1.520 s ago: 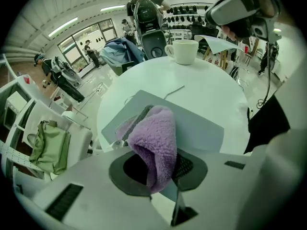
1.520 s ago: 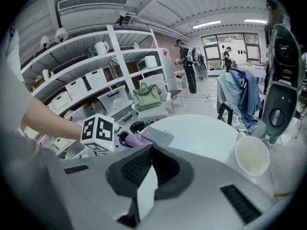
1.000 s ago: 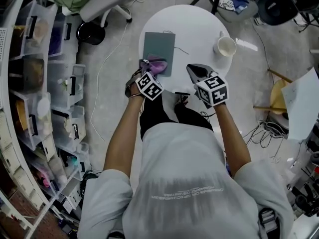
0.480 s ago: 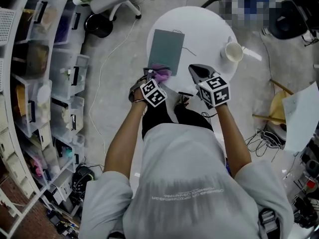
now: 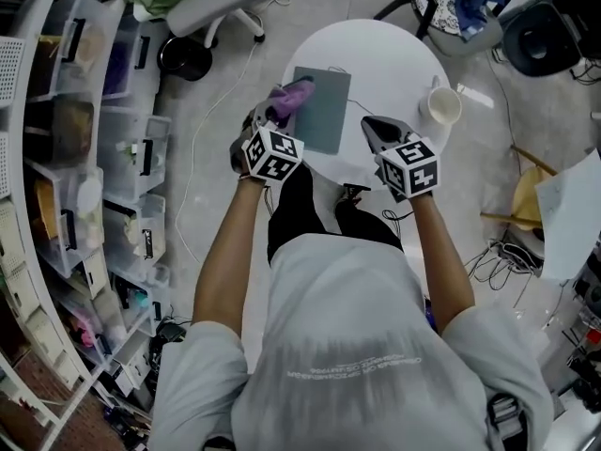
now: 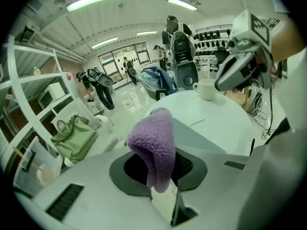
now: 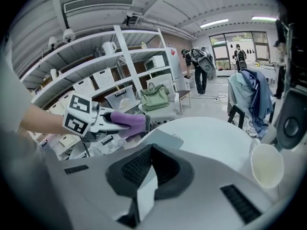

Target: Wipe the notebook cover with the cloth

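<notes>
Cloth point(image 6: 156, 143): left gripper view shows tongs point(image 6: 162, 195) clamped; seemingly at notebook point(image 5: 324, 111) edge.

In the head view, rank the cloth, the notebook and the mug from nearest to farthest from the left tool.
1. Cloth, clamped in the left tool itself.
2. Notebook, just to its right.
3. Mug, far across on the right.
</notes>
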A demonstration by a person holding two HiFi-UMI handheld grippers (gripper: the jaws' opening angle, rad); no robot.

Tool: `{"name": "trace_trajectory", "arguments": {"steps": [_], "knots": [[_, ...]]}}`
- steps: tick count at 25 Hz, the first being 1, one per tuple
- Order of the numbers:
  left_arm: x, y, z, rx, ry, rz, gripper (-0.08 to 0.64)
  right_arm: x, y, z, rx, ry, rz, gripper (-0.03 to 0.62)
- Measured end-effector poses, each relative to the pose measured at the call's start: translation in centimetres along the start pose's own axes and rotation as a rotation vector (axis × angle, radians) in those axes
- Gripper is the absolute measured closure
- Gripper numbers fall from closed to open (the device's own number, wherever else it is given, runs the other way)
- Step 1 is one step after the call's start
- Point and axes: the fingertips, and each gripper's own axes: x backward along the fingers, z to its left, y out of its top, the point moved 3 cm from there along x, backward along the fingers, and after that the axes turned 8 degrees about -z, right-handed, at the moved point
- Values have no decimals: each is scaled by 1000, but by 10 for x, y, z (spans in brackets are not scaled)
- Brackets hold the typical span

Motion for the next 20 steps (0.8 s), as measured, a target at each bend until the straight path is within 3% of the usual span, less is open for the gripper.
{"name": "trace_trajectory", "arguments": {"steps": [4, 8, 11, 14, 20], "knots": [[-41, 21, 33, 13, -66, -1, 491, -6, 7, -8, -35, -56, -2, 591], [-90, 16, 53, -57, -108, 73, 492, -10, 12, -19, -68, -124, 3, 591], [-121, -2, 49, -103, -182, 141, 491, -12, 9, -26, -87, -166, 13, 591], [-139, -24, 35, -204, -243, 204, 489, -9, 5, -34, -117, -213, 16, 591], [-141, -29, 23, -359, -288, 163, 485, -16, -2, -38, -140, -234, 33, 591]]}}
